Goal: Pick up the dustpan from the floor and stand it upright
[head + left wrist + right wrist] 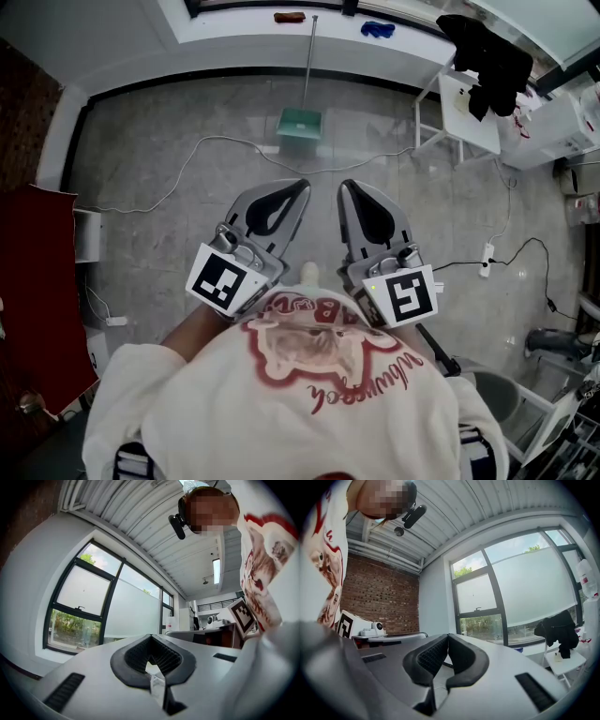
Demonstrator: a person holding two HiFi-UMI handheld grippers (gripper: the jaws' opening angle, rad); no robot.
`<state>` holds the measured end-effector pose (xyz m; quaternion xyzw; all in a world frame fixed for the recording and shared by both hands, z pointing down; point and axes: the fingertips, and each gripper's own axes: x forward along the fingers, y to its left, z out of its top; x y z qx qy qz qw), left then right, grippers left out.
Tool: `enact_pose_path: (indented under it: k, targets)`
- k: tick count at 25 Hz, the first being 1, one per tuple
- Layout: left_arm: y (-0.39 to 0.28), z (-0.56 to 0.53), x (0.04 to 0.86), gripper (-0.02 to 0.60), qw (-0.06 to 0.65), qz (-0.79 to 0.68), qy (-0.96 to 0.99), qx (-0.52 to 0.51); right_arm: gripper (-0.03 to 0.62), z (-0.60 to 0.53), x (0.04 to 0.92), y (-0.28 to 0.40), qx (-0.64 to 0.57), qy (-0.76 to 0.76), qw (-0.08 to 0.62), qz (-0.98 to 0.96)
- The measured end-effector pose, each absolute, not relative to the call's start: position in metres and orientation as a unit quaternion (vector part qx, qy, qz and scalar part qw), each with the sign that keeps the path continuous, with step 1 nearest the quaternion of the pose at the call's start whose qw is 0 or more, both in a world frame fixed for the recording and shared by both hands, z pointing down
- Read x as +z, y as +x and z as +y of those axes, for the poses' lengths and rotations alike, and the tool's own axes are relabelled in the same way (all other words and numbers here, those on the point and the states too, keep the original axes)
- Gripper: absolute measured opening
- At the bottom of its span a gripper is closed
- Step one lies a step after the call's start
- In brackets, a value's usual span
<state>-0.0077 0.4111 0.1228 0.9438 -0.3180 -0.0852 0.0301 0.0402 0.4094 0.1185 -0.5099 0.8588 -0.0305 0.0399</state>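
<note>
Dustpan [300, 126] on floor [178, 197], well ahead of right hand-held gripper [348, 186]

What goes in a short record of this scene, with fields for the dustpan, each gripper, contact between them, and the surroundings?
target: green dustpan, on the floor by the far wall, long handle running up across the white ledge; appears upright
left: left gripper, jaws together, nothing between them
right: right gripper, jaws together, nothing between them
contact: none; both are held well short of the dustpan
floor: white cable trailing past the dustpan
right side: white chair with dark clothing on it
</note>
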Motion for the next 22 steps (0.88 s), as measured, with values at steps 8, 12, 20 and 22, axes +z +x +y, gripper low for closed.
enact_pose_path:
  k: [8,12,20,22]
  targets:
    - [0.008,0.401,0.119,0.018,0.019,-0.351,0.932,-0.091,0.025,0.407,0.120,0.076,-0.033,-0.504,0.046,0.862]
    - [0.012,0.390,0.119,0.018,0.009,-0.374,0.923,-0.093,0.025,0.403,0.129,0.091,-0.041,-0.494,0.032,0.868]
    - [0.012,0.364,0.124,0.018,0.019,-0.388,0.917,-0.090,0.025,0.368,0.133,0.087,-0.048,-0.482,0.044,0.874]
    - [0.010,0.350,0.126,0.018,0.020,-0.390,0.916,-0.092,0.025,0.356,0.131,0.085,-0.045,-0.481,0.047,0.874]
